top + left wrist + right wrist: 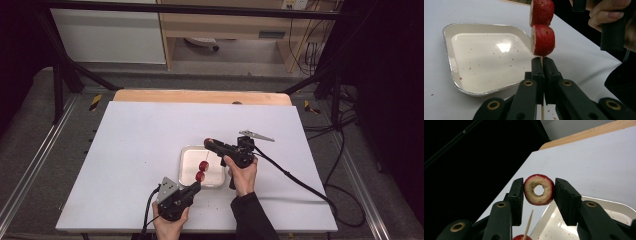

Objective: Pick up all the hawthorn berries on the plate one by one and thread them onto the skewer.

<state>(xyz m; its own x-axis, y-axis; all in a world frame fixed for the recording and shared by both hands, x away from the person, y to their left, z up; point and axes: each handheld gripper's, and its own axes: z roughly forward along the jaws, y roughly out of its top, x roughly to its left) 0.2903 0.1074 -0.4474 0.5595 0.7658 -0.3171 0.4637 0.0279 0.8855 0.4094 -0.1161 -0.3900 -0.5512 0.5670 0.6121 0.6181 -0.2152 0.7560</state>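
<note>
The left gripper (542, 65) was clamped on a skewer (542, 113) that carried two red fruit slices (543, 40) just beyond its jaws, over the near edge of a white tray (447, 53). Beyond it, the right gripper (539, 192) pinched a cored fruit ring (539, 189) (hole facing the camera), with the skewer's tip (529, 222) just below the ring, above the white table (140, 135).
</note>
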